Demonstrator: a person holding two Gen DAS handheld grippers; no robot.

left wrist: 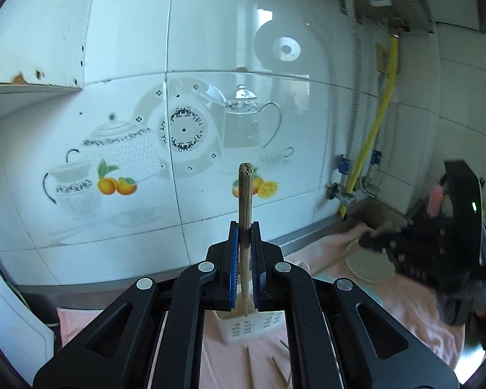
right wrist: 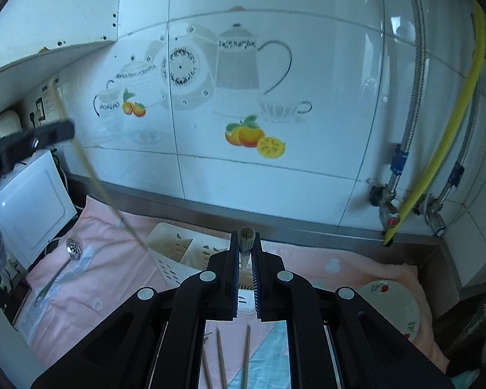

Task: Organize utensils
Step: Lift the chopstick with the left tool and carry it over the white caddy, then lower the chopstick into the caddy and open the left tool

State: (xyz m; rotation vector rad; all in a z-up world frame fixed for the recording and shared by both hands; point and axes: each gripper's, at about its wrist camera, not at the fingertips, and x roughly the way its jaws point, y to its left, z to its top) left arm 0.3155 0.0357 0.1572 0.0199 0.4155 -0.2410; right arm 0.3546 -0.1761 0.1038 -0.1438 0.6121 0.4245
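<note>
The left gripper (left wrist: pixel 245 236) fills the lower centre of the left view: matte black linkage with silver rivets and ribbed blue pads. Its jaws are clamped on a thin wooden chopstick (left wrist: pixel 245 201) that stands upright, its blunt, rough-grained end rising above the fingertips at mid-frame. Below the jaws sits a white plastic caddy (left wrist: pixel 243 327) with slotted walls, on a soft pink cloth (left wrist: pixel 414 311). More chopsticks (left wrist: pixel 250 366) lie flat on the cloth at the bottom edge.

In the right view the right gripper (right wrist: pixel 245 246), of the same build, is closed on a second chopstick (right wrist: pixel 245 238), seen nearly end-on between the pad tips at lower centre. The caddy (right wrist: pixel 178 253) lies just left of the jaws, its slots showing. Three loose chopsticks (right wrist: pixel 246 353) lie between the gripper's arms at the bottom. A shiny metal spoon (right wrist: pixel 60 269) rests on the cloth at lower left, bowl away from the camera. A round glazed plate (right wrist: pixel 392 308) with small flower prints sits at lower right.

Behind everything, glossy white wall tiles (right wrist: pixel 275 178) carry a printed teapot, cups and oranges. Braided steel hoses and a yellow hose (right wrist: pixel 450 123) run down the upper right. No writing is legible.
</note>
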